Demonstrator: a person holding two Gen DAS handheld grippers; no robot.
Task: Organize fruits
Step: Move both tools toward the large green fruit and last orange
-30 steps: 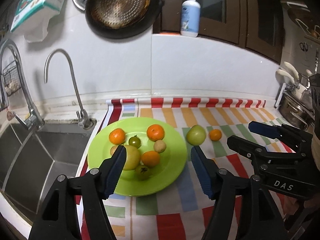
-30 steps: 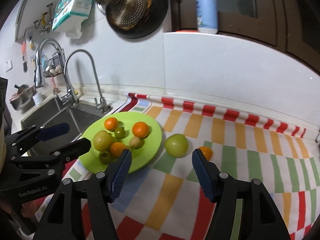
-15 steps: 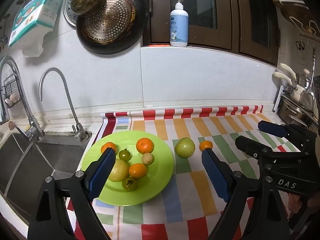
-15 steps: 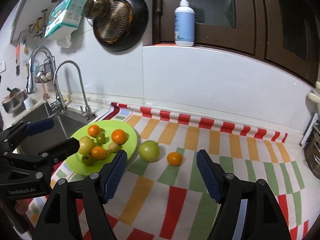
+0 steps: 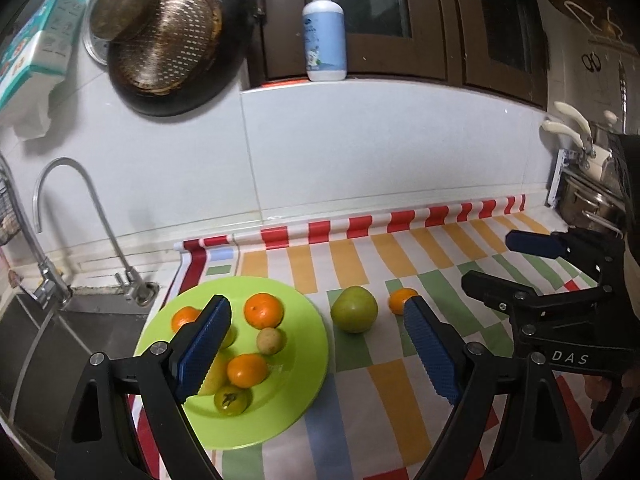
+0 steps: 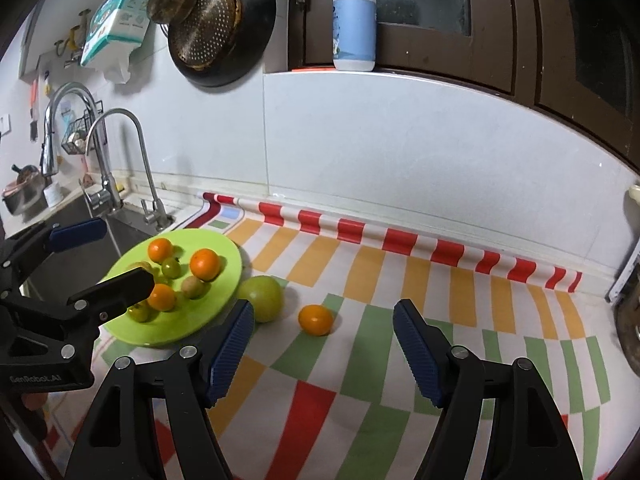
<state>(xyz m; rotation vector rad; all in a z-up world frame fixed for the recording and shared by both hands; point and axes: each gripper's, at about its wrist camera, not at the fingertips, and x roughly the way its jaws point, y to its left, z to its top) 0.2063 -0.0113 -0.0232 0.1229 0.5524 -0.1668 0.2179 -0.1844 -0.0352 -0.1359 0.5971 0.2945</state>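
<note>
Small orange (image 6: 316, 319) and green apple (image 6: 261, 293) lie loose on the striped worktop (image 6: 440, 320), just right of the green plate (image 6: 224, 280) holding the other fruits. Over the last second both tongs, left (image 5: 316, 350) and right (image 6: 323, 354), have drawn back, wide and empty; two fruits remain unplaced.

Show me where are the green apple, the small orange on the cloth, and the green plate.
green apple (image 6: 262, 298), right wrist view, its front.
small orange (image 6: 316, 319), right wrist view, its middle.
green plate (image 5: 292, 396), left wrist view, bare near part.
</note>
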